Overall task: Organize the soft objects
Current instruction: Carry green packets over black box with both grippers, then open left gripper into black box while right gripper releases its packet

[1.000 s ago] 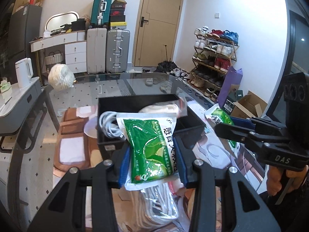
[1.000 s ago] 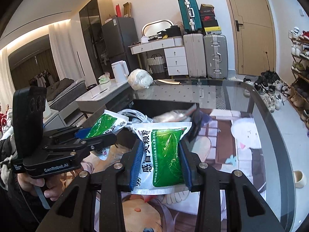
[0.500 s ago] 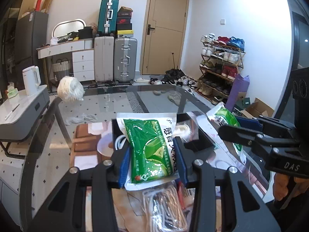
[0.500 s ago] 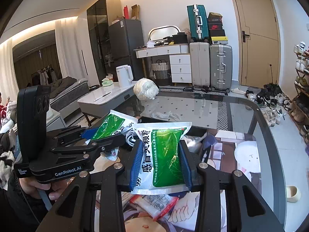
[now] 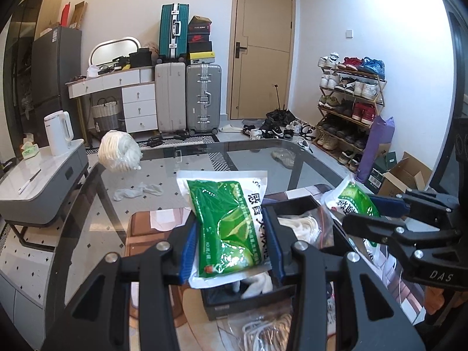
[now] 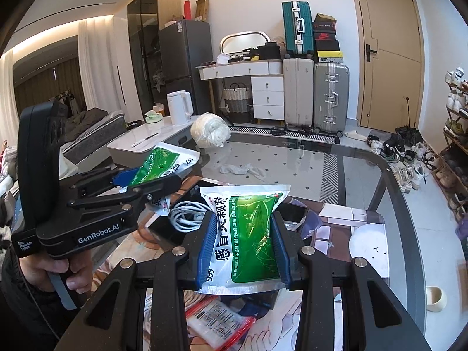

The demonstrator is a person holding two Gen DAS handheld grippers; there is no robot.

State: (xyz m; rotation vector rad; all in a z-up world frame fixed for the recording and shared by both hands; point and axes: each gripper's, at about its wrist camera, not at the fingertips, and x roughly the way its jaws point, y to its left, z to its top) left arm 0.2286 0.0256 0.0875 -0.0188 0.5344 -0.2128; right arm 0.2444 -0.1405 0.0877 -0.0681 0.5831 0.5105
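So both tools are loaded right now. The left tool (image 5: 231, 244) is clamped on a green-and-white sachet (image 5: 226, 228), and the right tool (image 6: 244, 247) is squeezing its own matching green sachet (image 6: 251, 234) between the blue pads. Each packet sticks up out of the fingers and is held up off the table, above the black bin (image 5: 248, 301).

The bin sits on the glass table (image 5: 263, 158) directly under the left tool, around 6 o'clock in its view, with some white soft stuff already inside. A coiled white cable (image 6: 185, 215) shows at about 9 o'clock from the right tool's packet, seemingly in the bin too. A bagged item with red trim (image 6: 218, 323) lies on the table at 6 o'clock in the right view.

My read: this is the carry step, with both packets about to be dropped off. Next move probably means lowering each one over the bin opening, then letting the fingers spread so it falls in. The pouches are slippery and floppy, so I'd go low before letting go.
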